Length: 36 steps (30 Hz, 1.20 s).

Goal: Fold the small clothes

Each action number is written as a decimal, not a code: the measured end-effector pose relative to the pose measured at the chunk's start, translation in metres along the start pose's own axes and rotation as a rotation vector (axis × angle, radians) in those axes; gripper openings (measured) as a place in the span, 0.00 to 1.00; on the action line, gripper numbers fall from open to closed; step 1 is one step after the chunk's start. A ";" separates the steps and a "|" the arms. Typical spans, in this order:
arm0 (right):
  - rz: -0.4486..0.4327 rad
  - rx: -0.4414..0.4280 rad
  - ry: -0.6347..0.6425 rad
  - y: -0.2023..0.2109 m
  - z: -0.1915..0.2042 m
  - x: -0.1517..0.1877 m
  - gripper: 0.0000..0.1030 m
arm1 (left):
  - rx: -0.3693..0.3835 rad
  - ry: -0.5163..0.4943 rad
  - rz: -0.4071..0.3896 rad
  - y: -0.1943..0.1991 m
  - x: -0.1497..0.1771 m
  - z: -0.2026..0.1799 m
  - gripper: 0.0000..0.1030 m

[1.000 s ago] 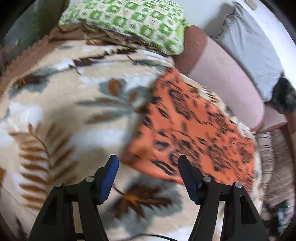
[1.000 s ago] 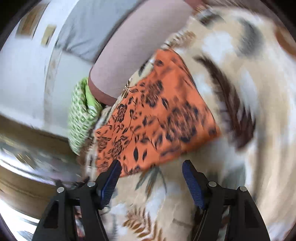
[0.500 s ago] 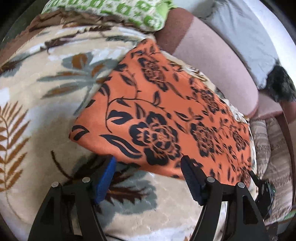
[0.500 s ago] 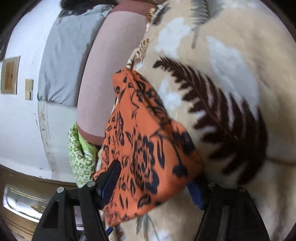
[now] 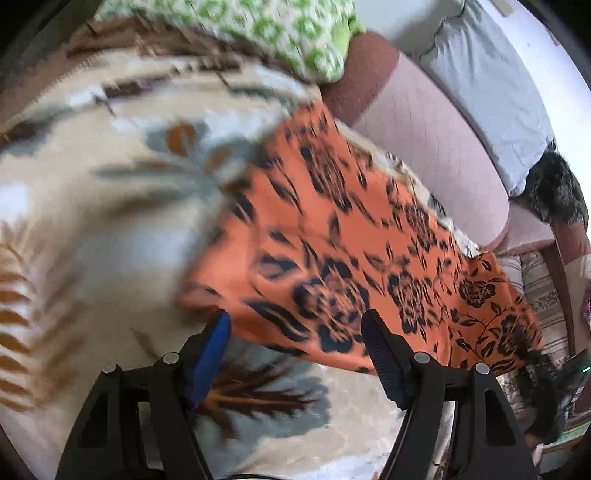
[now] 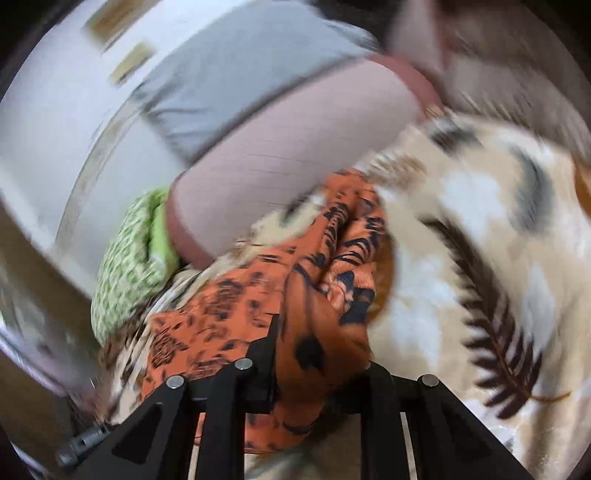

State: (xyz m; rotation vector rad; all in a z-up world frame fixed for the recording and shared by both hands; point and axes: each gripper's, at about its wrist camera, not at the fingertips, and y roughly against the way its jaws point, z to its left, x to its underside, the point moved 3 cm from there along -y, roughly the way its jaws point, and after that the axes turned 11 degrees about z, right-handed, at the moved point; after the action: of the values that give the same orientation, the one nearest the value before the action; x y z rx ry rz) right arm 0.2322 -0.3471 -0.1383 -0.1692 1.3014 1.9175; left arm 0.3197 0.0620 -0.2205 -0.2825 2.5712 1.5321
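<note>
An orange cloth with dark flowers [image 5: 351, 240] lies spread on the leaf-patterned blanket [image 5: 92, 221]. My left gripper [image 5: 295, 332] stands open at the cloth's near edge, which lies just past its blue-padded fingertips [image 5: 216, 332]; nothing is pinched. In the right wrist view, my right gripper [image 6: 321, 350] has its jaws closing on a bunched corner of the orange cloth [image 6: 221, 306], which is gathered between them and raised off the blanket [image 6: 480, 206]. Both views are blurred by motion.
A green patterned pillow [image 5: 277, 33] lies at the blanket's far end. A pink bolster [image 5: 436, 147] and a grey pillow [image 5: 491, 85] run along the far side against a white wall. A dark furry thing [image 5: 554, 192] sits at the right.
My right gripper went from open around the cloth's corner to closed on it and rose with the corner bunched up. The left gripper stayed open and shifted slightly along the cloth's near edge.
</note>
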 end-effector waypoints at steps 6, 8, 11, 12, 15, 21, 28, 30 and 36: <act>0.046 -0.020 0.225 -0.001 0.138 0.002 0.06 | -0.044 0.126 -0.067 0.038 -0.020 0.067 0.71; 0.059 -0.051 0.288 -0.008 0.184 0.014 0.05 | -0.080 0.172 -0.081 0.045 -0.024 0.091 0.71; 0.098 -0.029 0.407 -0.031 0.254 0.042 0.05 | -0.071 0.239 -0.088 0.057 -0.027 0.125 0.71; 0.117 -0.020 0.432 -0.040 0.270 0.051 0.05 | -0.057 0.256 -0.098 0.064 -0.027 0.136 0.71; 0.121 -0.033 0.403 -0.044 0.271 0.056 0.06 | -0.056 0.249 -0.117 0.076 -0.026 0.150 0.71; 0.105 0.172 0.069 -0.021 0.123 0.032 0.07 | -0.008 0.195 -0.104 0.065 -0.030 0.125 0.71; 0.110 0.251 -0.092 0.001 0.015 0.038 0.08 | -0.003 0.082 -0.047 0.036 -0.024 0.077 0.71; 0.081 0.225 -0.072 0.005 0.015 0.041 0.09 | -0.028 0.065 -0.045 0.030 -0.023 0.071 0.71; 0.094 0.218 0.123 -0.022 0.067 0.034 0.32 | -0.057 0.066 -0.032 0.016 -0.020 0.064 0.71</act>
State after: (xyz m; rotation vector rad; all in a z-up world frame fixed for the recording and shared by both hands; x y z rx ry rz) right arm 0.2443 -0.2696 -0.1406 -0.1176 1.6156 1.8507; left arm 0.3364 0.1271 -0.2333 -0.3845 2.5626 1.6130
